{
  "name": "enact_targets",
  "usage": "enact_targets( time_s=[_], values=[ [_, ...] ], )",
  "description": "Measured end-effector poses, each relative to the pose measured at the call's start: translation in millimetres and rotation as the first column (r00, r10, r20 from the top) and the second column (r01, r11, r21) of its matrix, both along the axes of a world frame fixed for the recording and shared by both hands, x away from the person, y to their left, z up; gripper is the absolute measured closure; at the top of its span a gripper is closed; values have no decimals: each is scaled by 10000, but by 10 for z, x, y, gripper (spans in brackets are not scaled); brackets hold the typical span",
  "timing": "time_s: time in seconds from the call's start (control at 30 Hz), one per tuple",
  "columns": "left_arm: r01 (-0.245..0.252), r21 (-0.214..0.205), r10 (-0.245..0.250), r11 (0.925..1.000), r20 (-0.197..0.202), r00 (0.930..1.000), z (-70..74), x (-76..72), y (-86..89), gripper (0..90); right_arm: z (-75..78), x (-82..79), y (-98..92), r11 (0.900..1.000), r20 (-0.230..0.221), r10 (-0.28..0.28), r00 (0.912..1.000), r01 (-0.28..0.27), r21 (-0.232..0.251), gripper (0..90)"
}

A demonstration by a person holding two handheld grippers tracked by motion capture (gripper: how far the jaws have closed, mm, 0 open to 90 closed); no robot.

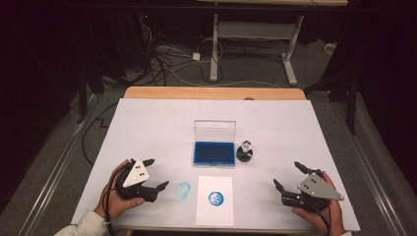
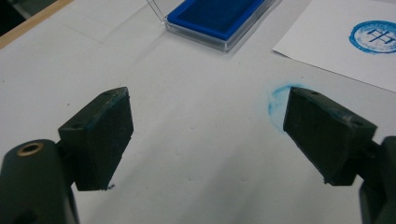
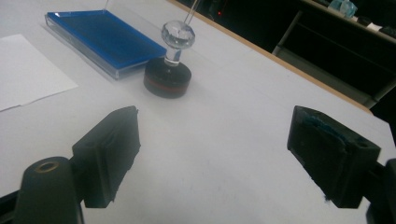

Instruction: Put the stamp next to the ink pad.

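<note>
Both grippers, left [image 1: 156, 173] and right [image 1: 287, 175], rest released on desk [image 1: 147, 123]; stamp [image 1: 245, 151] stands beside ink pad [image 1: 214, 153], paper [image 1: 215, 200] already stamped.

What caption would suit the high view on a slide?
Two open hand-held grippers, left and right, flank a stamped paper, blue ink pad and stamp.

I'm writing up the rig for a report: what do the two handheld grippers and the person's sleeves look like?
Both are black two-jaw tools. The left gripper and the right gripper each carry a grey three-cornered plate with small holes on top. A black cable trails from each toward the person. The jaws are blocky black pads; blue ink smears the right gripper's, and a brass-coloured bushing sits near each base. A light sleeve covers the left forearm.
</note>
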State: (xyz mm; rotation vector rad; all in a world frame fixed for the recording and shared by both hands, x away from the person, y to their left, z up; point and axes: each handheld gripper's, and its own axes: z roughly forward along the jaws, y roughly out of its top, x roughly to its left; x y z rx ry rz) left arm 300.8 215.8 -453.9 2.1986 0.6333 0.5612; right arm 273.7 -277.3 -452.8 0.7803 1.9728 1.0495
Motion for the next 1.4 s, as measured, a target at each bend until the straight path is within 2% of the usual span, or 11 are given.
enact_targets(
  time_s=[0.03, 0.1, 0.2, 0.37, 0.6, 0.8, 0.83, 0.87, 1.4],
  values=[
    [-103, -272, 102, 9996, -36, 9999, -8, 1, -19, 155, -15, -10, -17, 9999, -37, -109, 9999, 109, 62, 164],
    [-148, -336, 147, 9993, -26, 9999, -7, 6, -24, 155, -43, -17, -62, 9997, -201, -175, 9996, 179, 188, 161],
    [-226, -374, 223, 9990, -69, 9997, -16, 17, -17, 154, -65, -35, -111, 9988, -419, -149, 9990, 169, 470, 161],
    [-244, -289, 242, 9993, -83, 9997, -24, 0, -8, 154, -78, -40, -115, 9989, -536, -82, 9985, 107, 465, 159],
    [-256, -314, 257, 9992, 10, 9997, -9, -36, 23, 154, -43, -30, -82, 9993, -311, -89, 9995, 100, 368, 158],
    [-206, -183, 205, 9996, -29, 9998, -21, -63, 39, 155, -19, -33, -60, 9991, -240, -92, 9997, 102, 421, 158],
    [-138, 2, 138, 9999, -3, 9999, -12, -60, 54, 154, -13, -31, -51, 9991, -203, -77, 9998, 85, 413, 157],
    [-145, -9, 145, 9999, 5, 9999, -9, -59, 56, 154, -10, -32, -44, 9994, -155, -38, 9999, 44, 352, 158],
    [-111, 68, 112, 9999, -23, 9999, -8, -60, 45, 154, 0, -47, -24, 9996, -117, 32, 9999, -29, 267, 158]
  ],
)
